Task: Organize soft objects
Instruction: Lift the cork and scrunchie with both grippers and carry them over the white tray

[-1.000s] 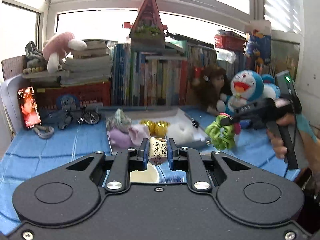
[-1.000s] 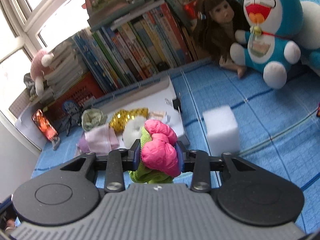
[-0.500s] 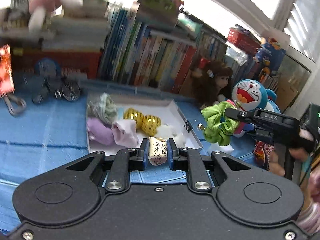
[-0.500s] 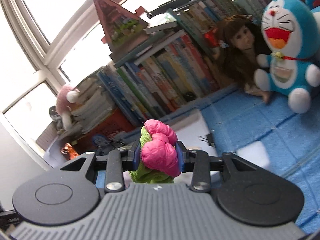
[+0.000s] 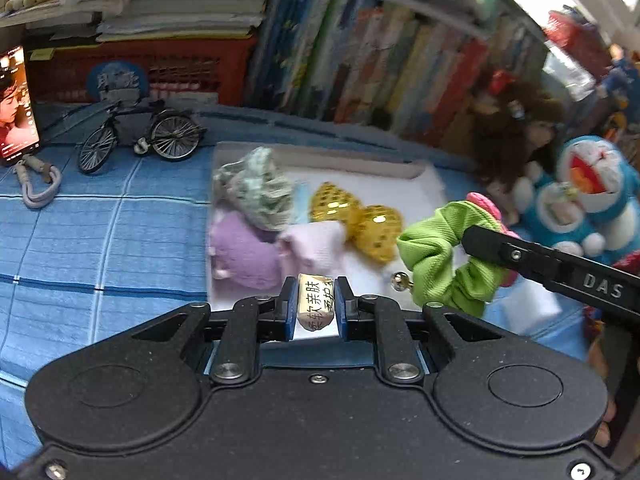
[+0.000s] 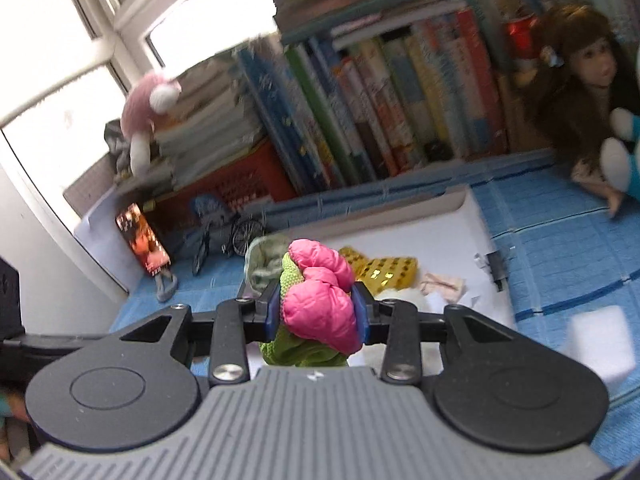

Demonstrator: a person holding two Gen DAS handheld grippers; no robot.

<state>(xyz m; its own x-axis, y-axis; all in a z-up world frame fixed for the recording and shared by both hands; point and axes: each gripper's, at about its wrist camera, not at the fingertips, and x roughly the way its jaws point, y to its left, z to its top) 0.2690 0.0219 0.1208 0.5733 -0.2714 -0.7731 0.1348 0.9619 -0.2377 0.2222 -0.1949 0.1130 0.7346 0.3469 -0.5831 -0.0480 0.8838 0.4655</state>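
Here the blue checked cloth (image 5: 100, 232) covers most of the lower left of the left wrist view, and a long row of upright books (image 6: 384, 108) fills the upper middle of the right wrist view, with a red crate (image 5: 132, 72) to their left. A shallow white tray (image 5: 416, 176) lies at the centre of the cloth; inside it, toward its left end, sit a pale green scrunchie (image 5: 256, 188), a lilac soft piece (image 5: 244, 256), a pale pink soft piece (image 5: 316, 244) and two gold sequinned pieces (image 5: 356, 216) close together, several of them touching. At the right edge of the left wrist view a Doraemon plush (image 5: 592, 192) stands beside a brown-haired doll (image 5: 516, 128). A small model bicycle (image 5: 140, 136) stands in the upper left, near a lit phone (image 5: 16, 100). The right gripper (image 6: 318, 312) is pinching a pink and green scrunchie (image 6: 320, 304), held above the right part of the tray in the middle right of the left wrist view. The left gripper (image 5: 314, 306) is clamped on a small cream packet printed with Chinese characters (image 5: 314, 300), low in the centre of the frame, over the tray's near edge
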